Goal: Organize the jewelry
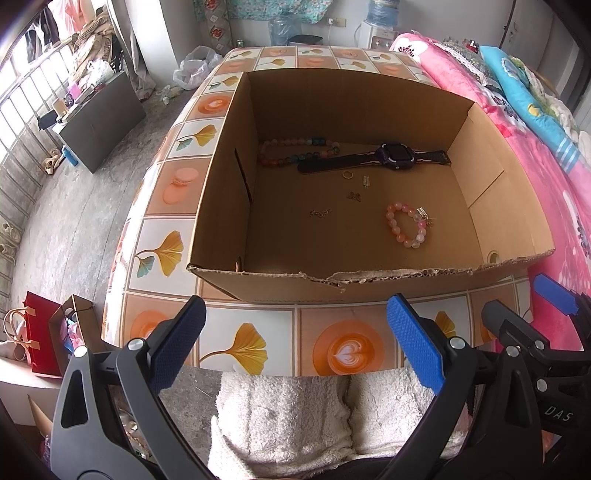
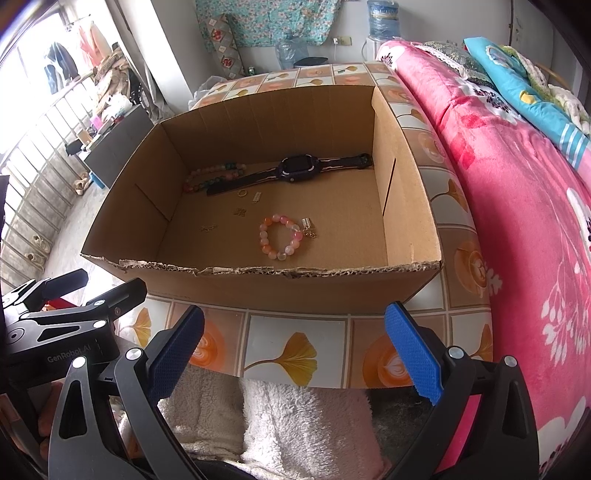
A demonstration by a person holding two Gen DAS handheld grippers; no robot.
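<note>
Both tools are held low, side by side. The left tool gapes wide, gripping nothing. The right tool gapes likewise, empty.

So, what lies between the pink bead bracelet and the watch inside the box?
In the left wrist view, between the pink bead bracelet and the watch lie a small gold ring, two small gold charms, and bare cardboard.

Grey concrete floor. Barred window at left admits bright daylight. Bed with pink floral blanket at right. Water dispenser against the far white wall.
</note>
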